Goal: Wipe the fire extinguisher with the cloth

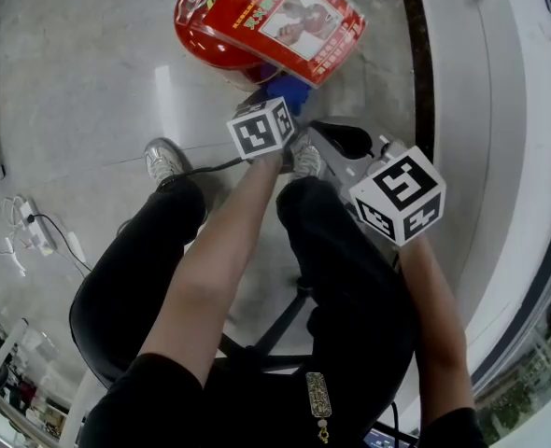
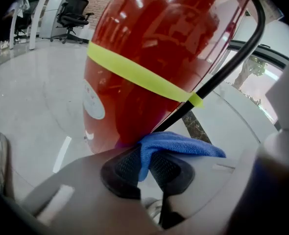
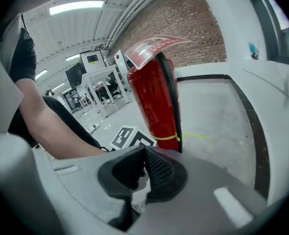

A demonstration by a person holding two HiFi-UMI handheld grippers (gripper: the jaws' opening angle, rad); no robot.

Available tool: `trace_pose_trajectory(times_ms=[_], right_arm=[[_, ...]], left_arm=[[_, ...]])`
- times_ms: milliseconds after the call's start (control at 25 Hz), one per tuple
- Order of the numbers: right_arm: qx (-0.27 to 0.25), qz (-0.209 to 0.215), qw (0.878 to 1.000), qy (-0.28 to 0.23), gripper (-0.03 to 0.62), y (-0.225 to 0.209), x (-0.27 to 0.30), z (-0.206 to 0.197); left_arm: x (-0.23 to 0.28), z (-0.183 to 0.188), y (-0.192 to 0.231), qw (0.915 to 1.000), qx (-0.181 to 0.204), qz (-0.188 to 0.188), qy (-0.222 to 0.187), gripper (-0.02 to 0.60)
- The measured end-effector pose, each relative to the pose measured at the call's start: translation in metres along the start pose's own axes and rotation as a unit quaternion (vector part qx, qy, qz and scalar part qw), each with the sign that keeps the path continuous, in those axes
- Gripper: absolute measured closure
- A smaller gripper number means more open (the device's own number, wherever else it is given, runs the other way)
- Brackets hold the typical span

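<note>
Grips blue cloth (image 2: 180, 144) in left gripper (image 2: 143, 161), beside lower body of fire extinguisher (image 2: 149, 58) standing upright, long axis vertical, tagged top pointing up; holds right gripper (image 3: 143, 168) closed, empty.

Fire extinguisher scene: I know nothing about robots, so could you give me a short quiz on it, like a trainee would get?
1. Pick one: what is the left claw clamped on?
A) a sponge
B) a blue cloth
C) a brush
2. True or false: the right claw is shut with nothing in it.
3. Fill the gap: the band around the red fire extinguisher is ___ in colour.

Key: 1 B; 2 true; 3 yellow.
</note>
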State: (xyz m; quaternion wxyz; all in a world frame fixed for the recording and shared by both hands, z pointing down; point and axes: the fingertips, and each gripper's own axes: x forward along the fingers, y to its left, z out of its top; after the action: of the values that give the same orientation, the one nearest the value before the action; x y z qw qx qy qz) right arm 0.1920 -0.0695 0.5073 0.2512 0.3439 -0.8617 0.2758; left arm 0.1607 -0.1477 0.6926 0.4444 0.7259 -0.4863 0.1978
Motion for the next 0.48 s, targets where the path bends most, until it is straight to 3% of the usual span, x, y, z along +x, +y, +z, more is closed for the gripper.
trace_pose_trajectory(times_ms=[200,480], right_arm=[[0.016,-0.015,1.000,-0.001,0.591,-0.012,-0.012,-0.010],[0.019,-0.015,1.000,0.007,0.591,-0.017,-0.010,-0.016]], left_arm=[[0.014,0.000,-0.006,0.9990,-0.040,0.017,-0.014,0.549],[0.011,-0.014,0.020,0.9987,-0.008,0.051,-0.005,0.549]])
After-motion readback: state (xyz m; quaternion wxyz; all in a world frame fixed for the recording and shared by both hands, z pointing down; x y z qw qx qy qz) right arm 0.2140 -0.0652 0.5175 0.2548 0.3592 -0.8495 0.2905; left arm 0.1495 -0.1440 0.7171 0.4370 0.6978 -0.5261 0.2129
